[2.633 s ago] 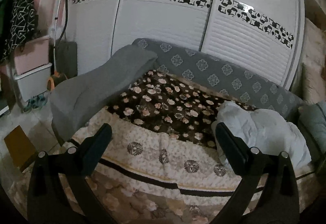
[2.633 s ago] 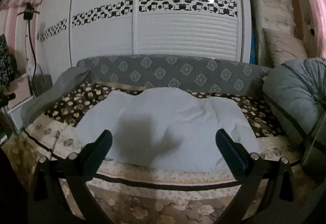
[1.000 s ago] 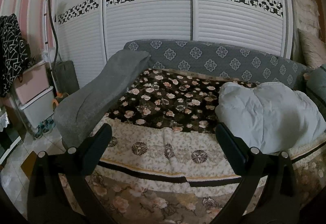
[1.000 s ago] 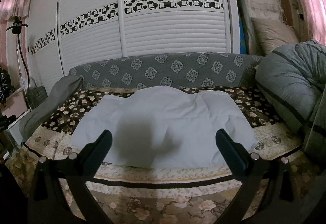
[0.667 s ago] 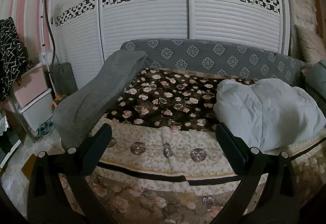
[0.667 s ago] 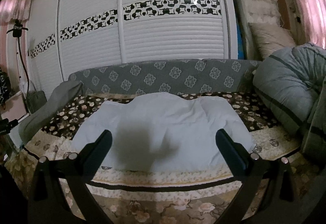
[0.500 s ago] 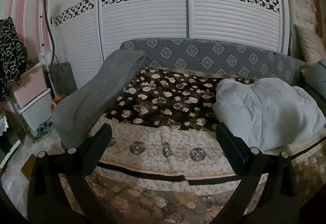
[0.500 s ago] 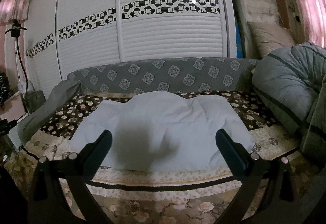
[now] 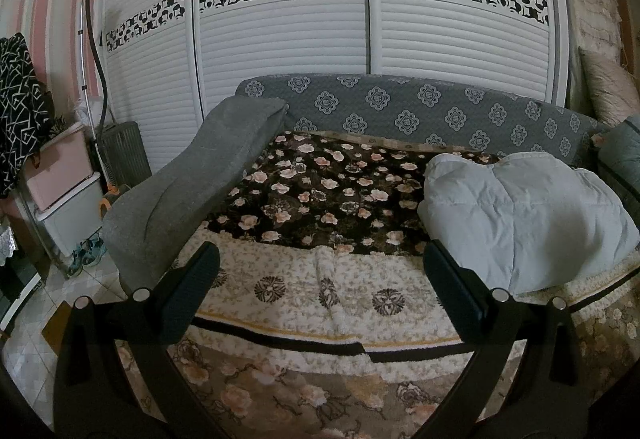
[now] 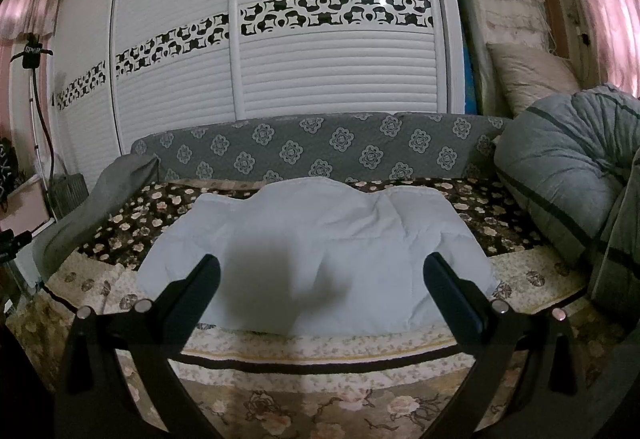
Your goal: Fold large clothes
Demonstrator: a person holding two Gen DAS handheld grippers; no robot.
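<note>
Bedroom background
A floral blanket (image 9: pixel 320 199) covered the bed before a white louvred wardrobe (image 9: pixel 280 51); perhaps shoes (image 9: pixel 86 257) lay left.

white louvred wardrobe (image 9: pixel 360 19) behind | grey patterned sofa (image 9: pixel 420 111) | floral blanket (image 9: pixel 320 191) | tiled floor (image 9: pixel 28 323)

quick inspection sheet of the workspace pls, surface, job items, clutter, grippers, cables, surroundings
surface: floral blanket spread over the bed, dark rose panel behind, cream band in front.
job's things: white padded garment lying bunched on the blanket, not held by anything.
clutter: grey throw draped over the bed's left end; grey striped duvet piled at the right end.
grippers: left gripper open, empty, over the bare blanket; right gripper open, empty, facing the garment's near edge.
cables: dark hose curving down a stand at the left.
surroundings: white slatted wardrobe doors behind; storage boxes on the floor at left.
</note>
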